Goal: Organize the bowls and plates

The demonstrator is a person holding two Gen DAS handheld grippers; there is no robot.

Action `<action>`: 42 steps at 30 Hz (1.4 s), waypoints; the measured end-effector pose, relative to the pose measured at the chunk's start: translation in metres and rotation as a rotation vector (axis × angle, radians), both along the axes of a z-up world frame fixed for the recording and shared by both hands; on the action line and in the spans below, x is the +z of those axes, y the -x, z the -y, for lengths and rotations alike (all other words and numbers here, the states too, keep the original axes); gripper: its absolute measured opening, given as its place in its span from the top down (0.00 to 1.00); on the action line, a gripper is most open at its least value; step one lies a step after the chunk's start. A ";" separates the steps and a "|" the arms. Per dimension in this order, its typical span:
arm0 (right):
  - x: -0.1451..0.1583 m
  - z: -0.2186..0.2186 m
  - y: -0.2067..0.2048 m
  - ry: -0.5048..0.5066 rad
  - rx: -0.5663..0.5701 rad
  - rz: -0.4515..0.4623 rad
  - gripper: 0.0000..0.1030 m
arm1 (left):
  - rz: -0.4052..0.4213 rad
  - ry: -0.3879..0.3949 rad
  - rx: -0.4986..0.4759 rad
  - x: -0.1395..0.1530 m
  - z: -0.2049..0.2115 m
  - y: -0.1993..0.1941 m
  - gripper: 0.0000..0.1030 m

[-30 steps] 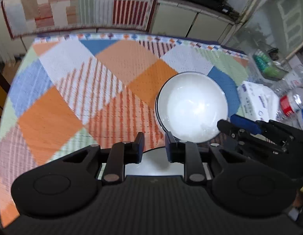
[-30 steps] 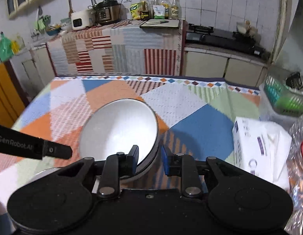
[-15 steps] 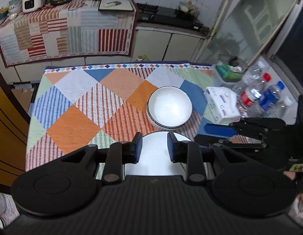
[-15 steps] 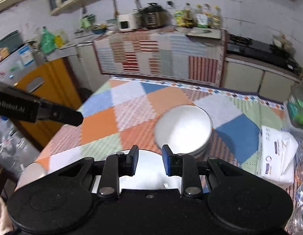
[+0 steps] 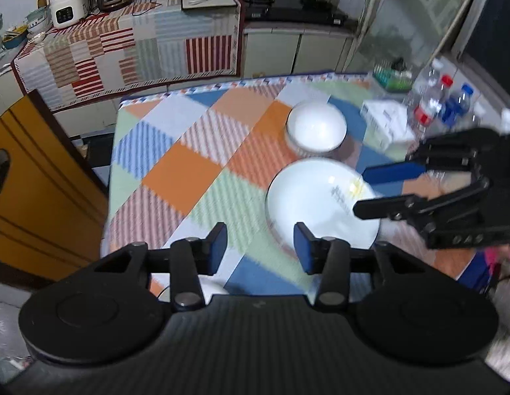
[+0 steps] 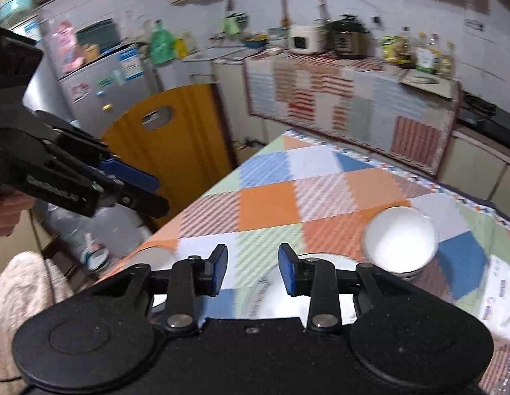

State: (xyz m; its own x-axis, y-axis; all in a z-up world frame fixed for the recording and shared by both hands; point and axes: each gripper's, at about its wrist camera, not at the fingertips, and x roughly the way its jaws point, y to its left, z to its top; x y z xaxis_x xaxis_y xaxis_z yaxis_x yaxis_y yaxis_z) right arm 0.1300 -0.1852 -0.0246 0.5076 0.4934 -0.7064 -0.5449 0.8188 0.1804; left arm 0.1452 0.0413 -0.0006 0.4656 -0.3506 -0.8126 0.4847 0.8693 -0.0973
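Observation:
A stack of white bowls (image 5: 316, 128) stands on the patchwork tablecloth (image 5: 189, 171); it also shows in the right wrist view (image 6: 400, 233). A white plate (image 5: 317, 200) lies just in front of it, partly hidden behind my fingers in the right wrist view (image 6: 268, 296). My left gripper (image 5: 260, 247) is open and empty, raised above the table's near edge, left of the plate. My right gripper (image 6: 251, 268) is open and empty, held high over the near side of the table; it shows at the right of the left wrist view (image 5: 370, 191).
A tissue pack (image 5: 386, 121), water bottles (image 5: 433, 105) and a green basket (image 5: 391, 77) crowd the table's right side. Another white dish (image 6: 156, 253) sits at the near left corner. An orange chair back (image 5: 34, 184) stands left of the table. A counter (image 5: 139, 39) lies behind.
Both grippers have pulled back and up from the table and opened wider. The bowl the right gripper was setting down a second ago now rests on the stack.

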 end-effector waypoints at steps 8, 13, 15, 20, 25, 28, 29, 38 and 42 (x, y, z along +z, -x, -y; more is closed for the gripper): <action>-0.006 -0.042 0.020 0.032 0.118 -0.018 0.52 | -0.029 -0.092 -0.016 -0.020 -0.024 0.027 0.50; -0.014 -0.065 0.032 0.058 0.182 -0.024 0.45 | -0.048 -0.122 -0.041 -0.032 -0.033 0.039 0.43; -0.020 -0.074 0.035 0.072 0.208 -0.024 0.45 | -0.051 -0.133 -0.049 -0.038 -0.037 0.042 0.39; -0.037 -0.091 0.038 0.095 0.225 -0.040 0.43 | -0.061 -0.173 -0.064 -0.056 -0.045 0.041 0.37; -0.062 -0.106 0.038 0.107 0.252 -0.045 0.38 | -0.068 -0.218 -0.071 -0.078 -0.054 0.033 0.34; -0.079 -0.114 0.038 0.129 0.261 -0.055 0.38 | -0.104 -0.258 -0.067 -0.096 -0.059 0.024 0.33; -0.084 -0.116 0.039 0.137 0.264 -0.060 0.38 | -0.132 -0.283 -0.060 -0.103 -0.061 0.020 0.33; -0.123 -0.131 0.036 0.146 0.261 -0.048 0.38 | -0.232 -0.280 0.011 -0.152 -0.082 -0.006 0.33; -0.137 -0.139 0.028 0.155 0.227 -0.053 0.38 | -0.255 -0.299 0.041 -0.165 -0.089 -0.012 0.33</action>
